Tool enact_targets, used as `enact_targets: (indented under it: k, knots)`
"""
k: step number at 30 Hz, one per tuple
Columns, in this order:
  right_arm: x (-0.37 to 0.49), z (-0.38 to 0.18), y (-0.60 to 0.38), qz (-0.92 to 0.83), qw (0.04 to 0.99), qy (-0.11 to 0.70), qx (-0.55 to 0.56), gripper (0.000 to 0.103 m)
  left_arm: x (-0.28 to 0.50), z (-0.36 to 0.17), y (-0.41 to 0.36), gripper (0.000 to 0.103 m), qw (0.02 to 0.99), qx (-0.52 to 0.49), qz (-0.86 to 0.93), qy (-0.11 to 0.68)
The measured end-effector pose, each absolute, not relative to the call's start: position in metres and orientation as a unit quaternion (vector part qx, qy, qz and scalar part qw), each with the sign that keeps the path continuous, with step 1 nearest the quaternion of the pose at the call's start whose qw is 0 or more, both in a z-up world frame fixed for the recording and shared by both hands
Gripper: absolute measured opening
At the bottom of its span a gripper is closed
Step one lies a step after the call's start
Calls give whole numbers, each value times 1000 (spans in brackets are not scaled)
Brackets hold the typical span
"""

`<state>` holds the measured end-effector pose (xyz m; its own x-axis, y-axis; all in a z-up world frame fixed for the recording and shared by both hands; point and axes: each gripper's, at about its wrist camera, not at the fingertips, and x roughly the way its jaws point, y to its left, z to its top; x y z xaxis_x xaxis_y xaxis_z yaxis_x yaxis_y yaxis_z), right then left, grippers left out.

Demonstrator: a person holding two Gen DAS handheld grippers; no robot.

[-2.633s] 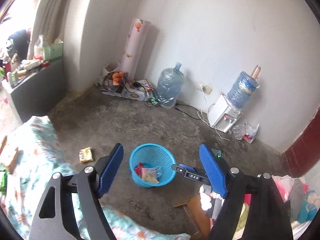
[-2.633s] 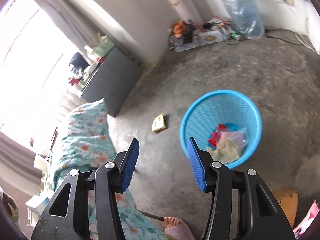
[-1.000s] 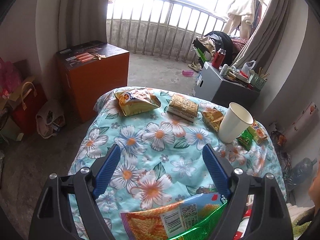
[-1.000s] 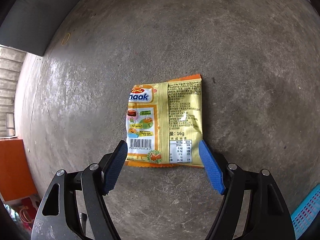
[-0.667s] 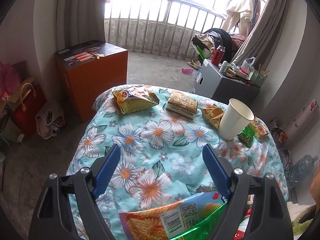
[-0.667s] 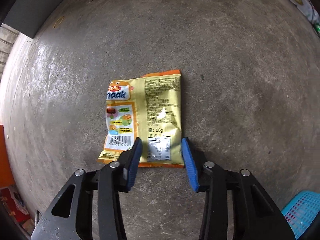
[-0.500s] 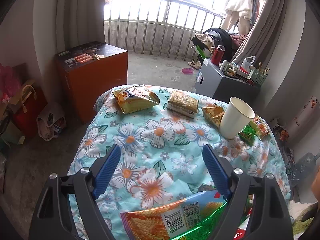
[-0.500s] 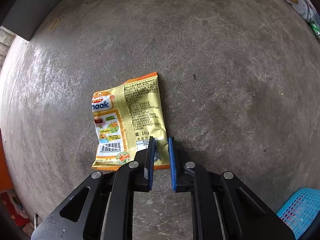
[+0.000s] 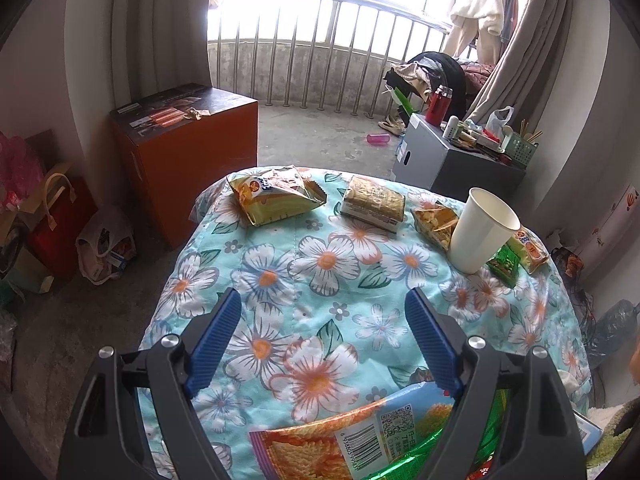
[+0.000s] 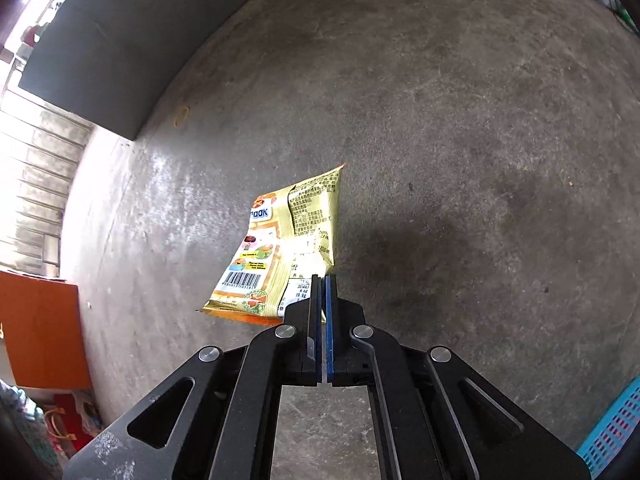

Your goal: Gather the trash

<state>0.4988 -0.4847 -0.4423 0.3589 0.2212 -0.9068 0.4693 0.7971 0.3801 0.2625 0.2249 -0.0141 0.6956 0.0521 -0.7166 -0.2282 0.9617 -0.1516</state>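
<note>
While clamped tight, right gripper (image 10: 322,280) holds yellow snack wrapper (image 10: 288,240).

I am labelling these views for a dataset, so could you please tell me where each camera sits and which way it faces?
Left wrist: sits on the left gripper, jaws open, looking down across the floral quilt with snack packets and a paper cup, toward the balcony railing.
Right wrist: sits on the right gripper, looking steeply down at the concrete floor, jaws shut on the yellow snack packet.
Shared: the orange box.

Bare concrete floor (image 10: 460,120), barred window (image 9: 320,20)
</note>
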Motion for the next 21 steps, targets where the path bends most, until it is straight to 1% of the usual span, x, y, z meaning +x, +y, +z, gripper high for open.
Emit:
enact_targets:
  k: [3,6,10,12,13,14,16,19,21]
  knots:
    - [489,-404,-480,-73,781,543,300,0,261,-10,225,82,917,-115,71,375]
    - [473,-342,-467,-49,804,512,298,0,259,-4,224,82,922,-117,54,365]
    - [405,-226,-474,-40,850,449,272,0,250,4,222,82,932,-110,28,345]
    - [357,-186,-487,-72,864,429,253,0,246,7,223,82,934,-110,18,340]
    - [331,-175,-496,-96,866,424,245,0,242,7,223,82,935,-111,12,338]
    - [304,-166,-506,-128,866,422,237,0,239,8,224,82,936,-112,7,335]
    - [259,-166,-528,-187,850,426,247,0,231,12,226,82,937,-123,-2,327]
    - [198,-201,-557,-268,799,451,292,0,215,24,230,82,941,-138,-15,308]
    - [173,-228,-574,-293,762,475,329,2,203,35,234,82,944,-146,-23,296]
